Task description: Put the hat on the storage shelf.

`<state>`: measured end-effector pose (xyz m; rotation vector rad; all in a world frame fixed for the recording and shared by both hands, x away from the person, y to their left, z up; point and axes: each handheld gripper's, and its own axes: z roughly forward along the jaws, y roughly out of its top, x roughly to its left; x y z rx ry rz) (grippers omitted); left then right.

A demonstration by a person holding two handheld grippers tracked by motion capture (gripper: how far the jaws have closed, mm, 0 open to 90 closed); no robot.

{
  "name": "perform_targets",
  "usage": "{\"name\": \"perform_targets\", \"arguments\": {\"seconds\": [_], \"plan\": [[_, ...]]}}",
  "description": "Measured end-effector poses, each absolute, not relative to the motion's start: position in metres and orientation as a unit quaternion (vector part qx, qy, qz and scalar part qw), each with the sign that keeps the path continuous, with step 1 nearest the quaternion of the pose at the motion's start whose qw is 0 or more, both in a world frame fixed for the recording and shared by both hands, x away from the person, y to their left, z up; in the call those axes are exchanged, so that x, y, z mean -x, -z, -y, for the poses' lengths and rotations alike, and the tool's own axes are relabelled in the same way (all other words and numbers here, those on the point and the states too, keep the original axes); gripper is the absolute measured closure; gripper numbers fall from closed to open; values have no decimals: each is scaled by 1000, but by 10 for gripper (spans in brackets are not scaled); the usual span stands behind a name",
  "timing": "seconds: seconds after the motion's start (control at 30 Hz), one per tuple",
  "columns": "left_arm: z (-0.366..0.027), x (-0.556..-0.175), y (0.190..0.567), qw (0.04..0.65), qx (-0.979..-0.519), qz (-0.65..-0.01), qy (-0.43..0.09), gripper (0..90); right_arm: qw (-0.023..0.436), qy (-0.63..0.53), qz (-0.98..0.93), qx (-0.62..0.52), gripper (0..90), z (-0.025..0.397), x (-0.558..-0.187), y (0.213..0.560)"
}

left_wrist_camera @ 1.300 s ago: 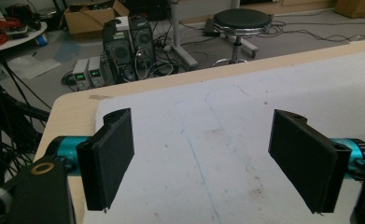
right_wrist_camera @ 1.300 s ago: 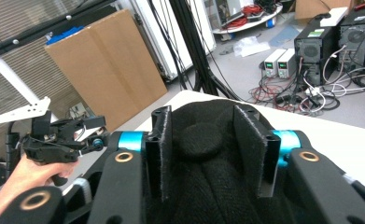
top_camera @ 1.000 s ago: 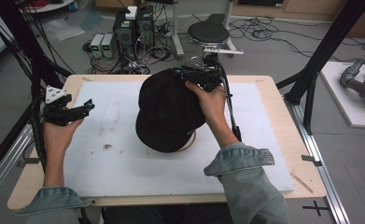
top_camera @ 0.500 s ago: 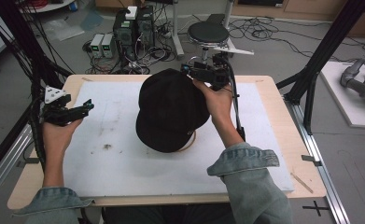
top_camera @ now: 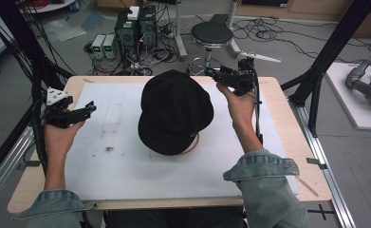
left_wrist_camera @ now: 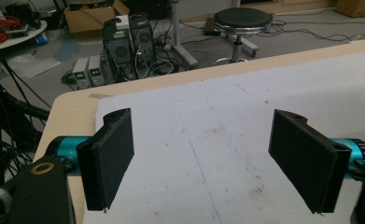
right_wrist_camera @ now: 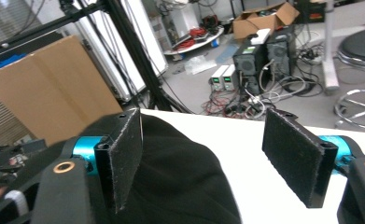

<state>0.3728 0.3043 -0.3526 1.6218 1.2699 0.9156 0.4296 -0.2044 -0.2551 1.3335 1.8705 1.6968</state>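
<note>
Cluttered lab floor beyond table. Black cap lies mid-table on white mat. Right gripper near far edge beside cap, jaws spread, nothing held. Left gripper near left edge, jaws apart, empty. Advice: lower right jaws astride cap edge, pinch fabric only, lift slowly.

Beyond the table's far edge, a black round stool beside two computer towers.

Black cap: soft fabric, crown up, sits approx. mid-table on the white mat. Tan underside edge shows at its near-right rim. Nothing grips it; rests flat, slightly rumpled.
</note>
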Motion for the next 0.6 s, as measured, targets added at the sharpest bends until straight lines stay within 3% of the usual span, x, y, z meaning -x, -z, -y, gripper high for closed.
{"name": "perform_targets", "arguments": {"seconds": [0.6], "plan": [[-303, -374, 353, 430, -651, -507, -367, 224, 226, -535, -638, -506, 136, 255, -406, 281]]}}
